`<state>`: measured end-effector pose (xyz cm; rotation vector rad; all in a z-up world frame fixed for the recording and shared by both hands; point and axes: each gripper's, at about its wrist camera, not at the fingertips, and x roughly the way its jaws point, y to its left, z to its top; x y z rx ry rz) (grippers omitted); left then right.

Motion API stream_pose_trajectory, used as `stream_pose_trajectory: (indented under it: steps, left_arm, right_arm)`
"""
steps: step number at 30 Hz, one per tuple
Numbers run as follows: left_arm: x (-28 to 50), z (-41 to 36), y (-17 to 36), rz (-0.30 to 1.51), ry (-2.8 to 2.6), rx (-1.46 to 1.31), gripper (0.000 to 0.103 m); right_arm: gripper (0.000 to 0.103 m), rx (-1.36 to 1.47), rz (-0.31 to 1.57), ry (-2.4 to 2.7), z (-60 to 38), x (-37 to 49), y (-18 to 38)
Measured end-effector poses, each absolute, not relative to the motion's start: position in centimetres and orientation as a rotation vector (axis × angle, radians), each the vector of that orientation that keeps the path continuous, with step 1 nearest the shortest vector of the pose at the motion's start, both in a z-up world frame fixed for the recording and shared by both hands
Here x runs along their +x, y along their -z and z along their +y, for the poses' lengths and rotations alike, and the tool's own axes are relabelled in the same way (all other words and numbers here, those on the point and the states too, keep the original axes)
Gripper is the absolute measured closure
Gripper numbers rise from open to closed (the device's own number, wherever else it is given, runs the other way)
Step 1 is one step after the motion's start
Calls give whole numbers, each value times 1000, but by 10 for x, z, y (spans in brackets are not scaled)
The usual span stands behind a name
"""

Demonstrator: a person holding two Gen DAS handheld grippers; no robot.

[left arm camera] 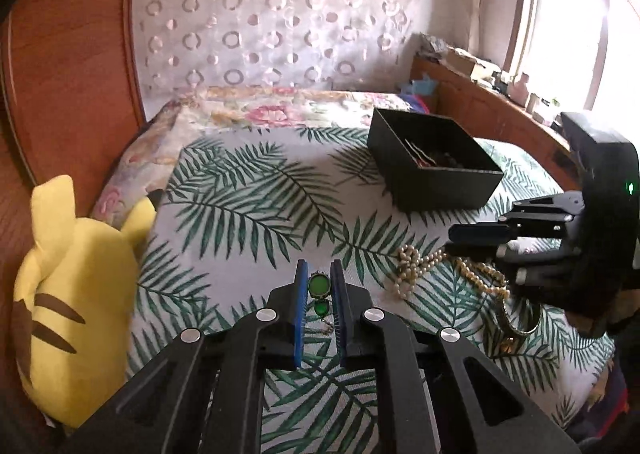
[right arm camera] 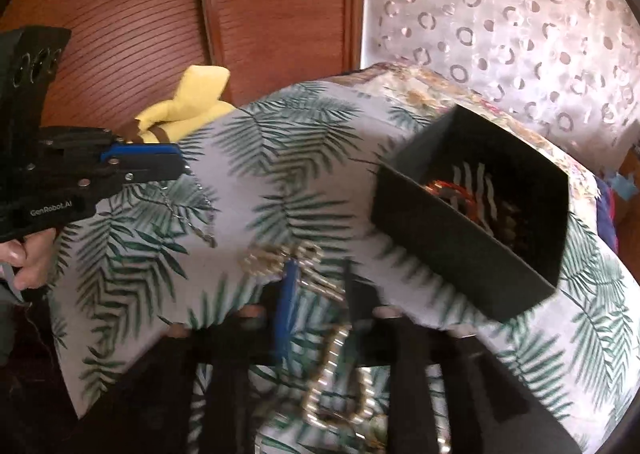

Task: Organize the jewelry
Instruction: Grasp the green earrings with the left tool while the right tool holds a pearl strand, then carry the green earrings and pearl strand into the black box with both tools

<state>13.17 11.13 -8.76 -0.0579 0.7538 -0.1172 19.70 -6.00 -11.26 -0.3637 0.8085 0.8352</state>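
Observation:
My left gripper [left arm camera: 319, 274] is shut on a green-stone pendant [left arm camera: 318, 285] whose thin chain hangs down to the palm-leaf cloth [left arm camera: 248, 189]; it also shows at the left of the right wrist view [right arm camera: 182, 165]. A pearl necklace [left arm camera: 412, 268] lies on the cloth to its right. My right gripper [left arm camera: 450, 240] hovers over the pearls; in its own blurred view [right arm camera: 320, 278] its jaws stand apart above the pearl necklace [right arm camera: 320, 282]. An open black box [left arm camera: 432, 161] holding jewelry stands behind, and shows in the right wrist view [right arm camera: 472, 209].
A yellow plush toy [left arm camera: 76, 294] lies at the left edge of the cloth against a wooden headboard [left arm camera: 68, 53]. A floral quilt [left arm camera: 280, 109] lies behind. A gold bangle [left arm camera: 520, 318] lies under the right gripper. A cluttered wooden shelf [left arm camera: 480, 93] runs below the window.

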Motion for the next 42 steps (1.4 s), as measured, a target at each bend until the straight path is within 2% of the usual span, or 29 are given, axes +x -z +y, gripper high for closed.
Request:
stream_pose_trajectory:
  steps: [12,14,15,18,21,23,42]
  left_arm:
    - [125,113,83,736,123,-79,93]
    - [124,113,83,738,123,-84,93]
    - [123,113,83,737,125,-87,93]
    - [122,110,84,740,129,-84,93]
    - [123,107,84,741,132,-79,93]
    - [123,106,85,743,134,-79,93]
    - [126,83,70,713,175,-64,93]
  right_arm:
    - [61,-364,878,-790,-33,208,132]
    - [70,-410,856,-784,-29,202,132]
    - [79,-411,861,-798,-28,201,132]
    - [85,-424,859,-799,-27,199,131]
    - [87,-431,853,-786,-31,199,129]
    - [94,-420,832,-774,-39,198,123]
    - [94,-363,610,-686,-133,171,22]
